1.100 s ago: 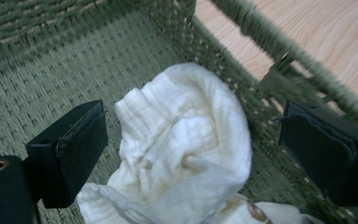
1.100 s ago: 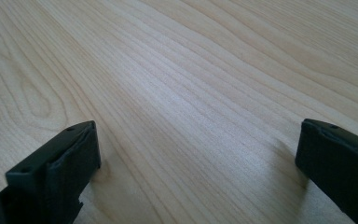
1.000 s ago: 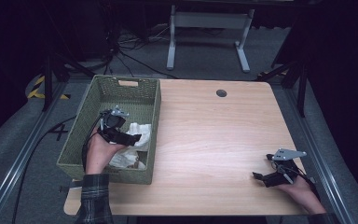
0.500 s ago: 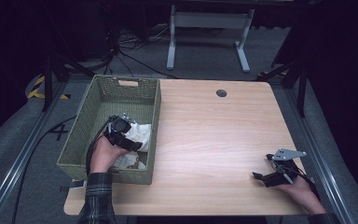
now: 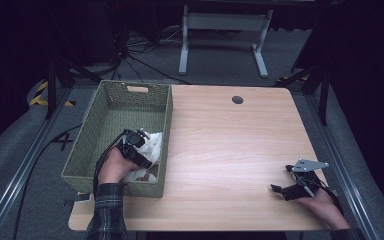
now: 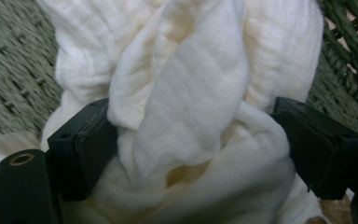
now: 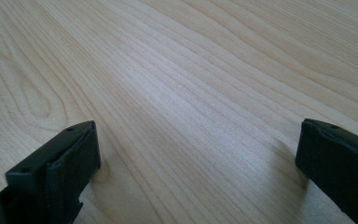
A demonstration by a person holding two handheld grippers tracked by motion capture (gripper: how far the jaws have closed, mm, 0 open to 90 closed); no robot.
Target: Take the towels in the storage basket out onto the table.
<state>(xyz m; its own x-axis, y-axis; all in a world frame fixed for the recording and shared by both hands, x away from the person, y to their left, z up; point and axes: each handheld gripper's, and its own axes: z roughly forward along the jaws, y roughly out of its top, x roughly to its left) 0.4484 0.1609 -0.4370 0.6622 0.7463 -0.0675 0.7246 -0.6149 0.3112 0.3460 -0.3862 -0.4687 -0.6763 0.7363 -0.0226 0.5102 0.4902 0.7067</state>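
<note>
One green woven basket (image 5: 111, 107) stands on the left part of the one wooden table (image 5: 230, 145), and inside it, toward its near right corner, lies one crumpled white cloth (image 5: 152, 145). The left gripper (image 5: 139, 150) is down in the basket on that cloth. In the left gripper view the cloth (image 6: 191, 102) bulges up between the two black jaws, which stand wide apart on either side of a thick fold; they have just been closing, with the cloth between them, and both pads touch the fabric at its flanks without visibly squeezing it. The basket's weave (image 6: 14, 60) shows behind the cloth on both sides.

The right gripper (image 5: 286, 192) rests low over the table's near right corner, well apart from the basket. In the right gripper view its two jaws stand wide apart above bare wood grain (image 7: 191, 84), with nothing between them.

One small dark round grommet (image 5: 237, 99) sits near the table's far edge.
</note>
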